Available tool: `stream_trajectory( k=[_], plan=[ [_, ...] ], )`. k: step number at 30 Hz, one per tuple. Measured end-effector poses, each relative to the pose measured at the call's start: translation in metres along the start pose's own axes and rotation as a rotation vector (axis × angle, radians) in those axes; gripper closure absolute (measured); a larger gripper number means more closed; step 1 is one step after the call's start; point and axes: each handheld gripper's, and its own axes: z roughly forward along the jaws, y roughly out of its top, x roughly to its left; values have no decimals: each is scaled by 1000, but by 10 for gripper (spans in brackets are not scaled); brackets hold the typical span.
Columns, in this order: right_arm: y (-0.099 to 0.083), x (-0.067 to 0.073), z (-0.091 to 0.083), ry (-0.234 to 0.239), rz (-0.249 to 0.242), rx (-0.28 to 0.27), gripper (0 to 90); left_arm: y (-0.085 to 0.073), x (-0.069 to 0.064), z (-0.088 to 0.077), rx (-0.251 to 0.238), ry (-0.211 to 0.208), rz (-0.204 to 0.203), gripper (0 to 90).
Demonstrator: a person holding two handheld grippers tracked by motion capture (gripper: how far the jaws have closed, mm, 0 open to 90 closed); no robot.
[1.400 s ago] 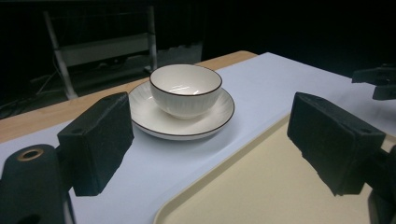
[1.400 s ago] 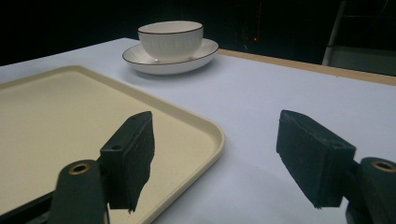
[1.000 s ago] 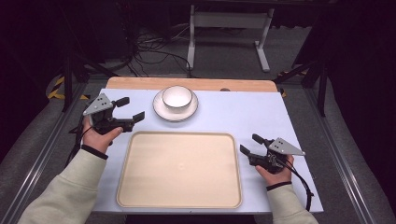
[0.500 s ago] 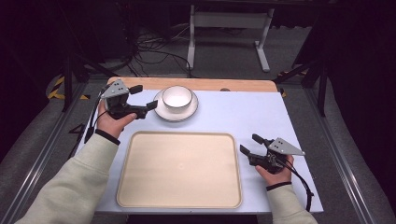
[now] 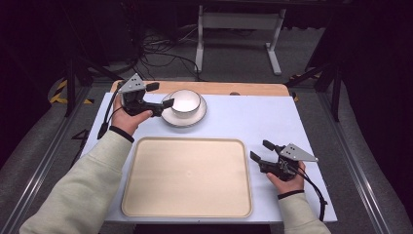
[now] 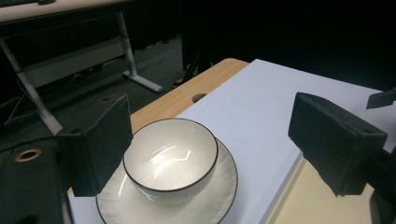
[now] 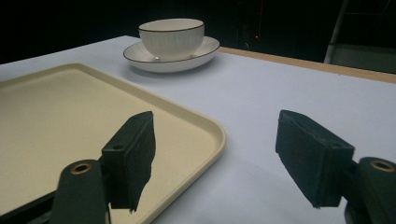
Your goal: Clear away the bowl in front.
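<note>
A white bowl with a dark rim sits on a white plate at the back of the table. My left gripper is open just left of them, its jaws spread toward the bowl and plate. A cream tray lies empty at the table's front. At the tray's right edge rests my right gripper, open, with nothing between its jaws. In the right gripper view the tray's corner lies near, the bowl and plate beyond.
The white tabletop ends at a wooden strip along the back, with a small hole in it. Beyond stand a metal table frame and floor cables. A cable trails from my right gripper.
My left gripper has moved up and to the right, from the tray's far left corner to the plate and bowl. The right gripper has stayed put.
</note>
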Motion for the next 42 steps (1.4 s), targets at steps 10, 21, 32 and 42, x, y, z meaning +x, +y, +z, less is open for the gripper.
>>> stream_trajectory(
  k=[10, 21, 32, 42],
  plan=[
    [0, 0, 0, 3, 0, -1, 300, 9, -2, 26, 113, 24, 136, 219],
    [0, 0, 0, 11, 0, 4, 300, 15, -14, 52, 356, 82, 296, 220],
    [0, 0, 1, 17, -8, 3, 300, 22, -25, 65, 518, 156, 474, 225],
    [0, 0, 1, 18, -13, 2, 300, 26, -28, 72, 579, 127, 579, 265]
  ],
)
